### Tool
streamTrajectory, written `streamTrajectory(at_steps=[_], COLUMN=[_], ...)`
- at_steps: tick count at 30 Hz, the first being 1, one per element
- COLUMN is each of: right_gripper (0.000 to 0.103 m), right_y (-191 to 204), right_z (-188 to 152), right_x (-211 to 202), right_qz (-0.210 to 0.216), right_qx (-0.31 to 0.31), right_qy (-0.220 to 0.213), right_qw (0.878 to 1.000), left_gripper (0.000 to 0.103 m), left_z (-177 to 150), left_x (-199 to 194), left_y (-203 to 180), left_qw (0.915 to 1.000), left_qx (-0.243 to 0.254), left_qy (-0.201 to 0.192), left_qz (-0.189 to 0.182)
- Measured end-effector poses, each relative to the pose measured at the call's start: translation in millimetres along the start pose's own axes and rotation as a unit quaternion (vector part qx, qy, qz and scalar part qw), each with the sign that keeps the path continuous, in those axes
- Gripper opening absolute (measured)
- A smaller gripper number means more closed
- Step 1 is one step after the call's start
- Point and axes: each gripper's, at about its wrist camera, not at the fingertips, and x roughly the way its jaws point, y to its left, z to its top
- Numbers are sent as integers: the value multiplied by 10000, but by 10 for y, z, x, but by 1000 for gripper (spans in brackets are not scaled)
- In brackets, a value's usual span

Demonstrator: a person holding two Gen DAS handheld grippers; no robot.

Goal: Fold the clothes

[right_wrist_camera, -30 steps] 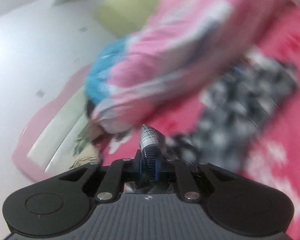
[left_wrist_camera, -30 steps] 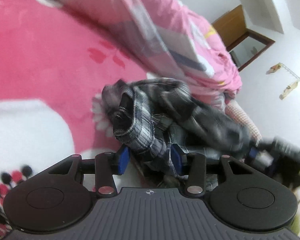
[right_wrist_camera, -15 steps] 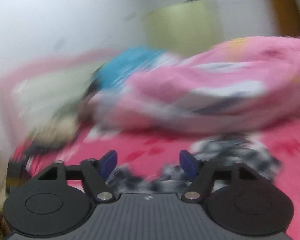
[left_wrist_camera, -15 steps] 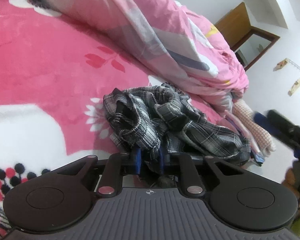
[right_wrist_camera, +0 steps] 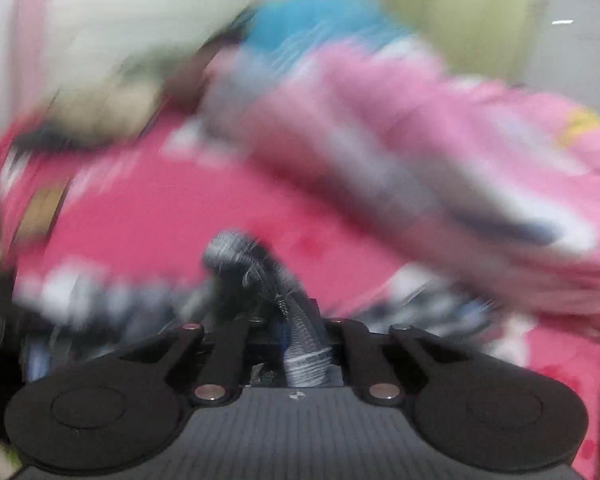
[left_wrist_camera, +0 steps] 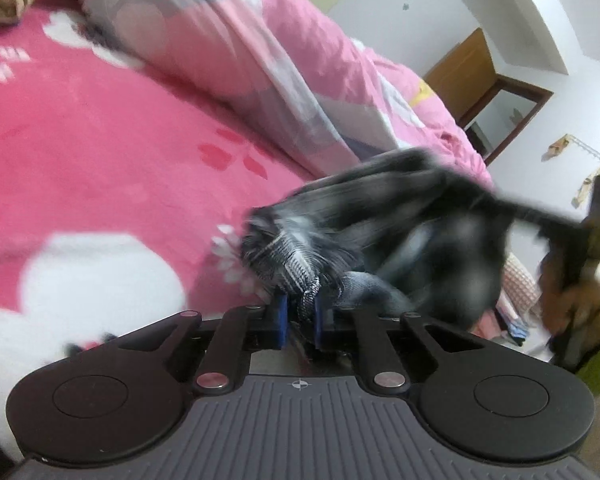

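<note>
While the left gripper [left_wrist_camera: 300,314] is closing its jaws on a fold of the plaid shirt [left_wrist_camera: 380,232], the right gripper [right_wrist_camera: 302,330], whose jaws opened and have just been closing again, is pinching another bunch of it. The shirt is now rising, stretched and blurred, off the pink bed blanket [left_wrist_camera: 100,152] (half a second ago it lay crumpled), so spreading for folding is probably starting.

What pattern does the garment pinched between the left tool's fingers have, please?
A black, grey and white plaid garment; the left wrist view shows it best.
</note>
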Motion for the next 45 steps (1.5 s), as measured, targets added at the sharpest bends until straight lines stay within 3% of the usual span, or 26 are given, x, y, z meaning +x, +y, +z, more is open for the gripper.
streamTrajectory(at_steps=[3,6,12,14,16,19,21,23,28,32,36,41,45], right_gripper=[6,6,6,6,7,7,7,7,7,7,7,6,6], right_y=[-315,-530,-401,-362,-336,-360,-387,-408,-436,-403,-286,-35,290], right_z=[228,249,-219,-369,-476,-543,-527,-508,-431,-377,-146,367,777], right_x=[-356,-598,-113,113,243,337,347,367,585,745,822,1037,1434], right_qz=[-383,-264,-208,-190,-184,-134,-104,-54,52,-58,-367,-451,-406], right_qx=[548,966,1191,1274,1362,1493,1491,1496,1419,1161,646,-19,-557], right_qy=[-739,-1131,-510,-253,-113,-26,-35,-41,213,444,353,67,-117], right_qw=[9950,9885,9914,9914,9904,9887,9888,9887,9896,9922,9966,9990,9976], left_gripper=[9,9,12,20,41,51,51,48,14,8,7,7,6], left_z=[110,246,177,102,81,93,76,41,-15,-13,81,290,512], left_x=[-183,-360,-23,91,143,204,272,300,293,227,69,-90,-105], left_y=[87,171,388,453,463,460,436,451,457,400,289,336,459], left_qw=[9995,9972,9994,9983,9976,9969,9968,9962,9957,9956,9913,9746,9486], left_qx=[73,205,-193,-403,-546,-667,-626,-584,-492,-384,-46,91,76], left_qy=[-309,-717,-4,186,206,239,307,357,264,-46,-610,-1301,-1769], left_qz=[3,-23,288,374,373,345,396,537,744,852,1164,1823,2625])
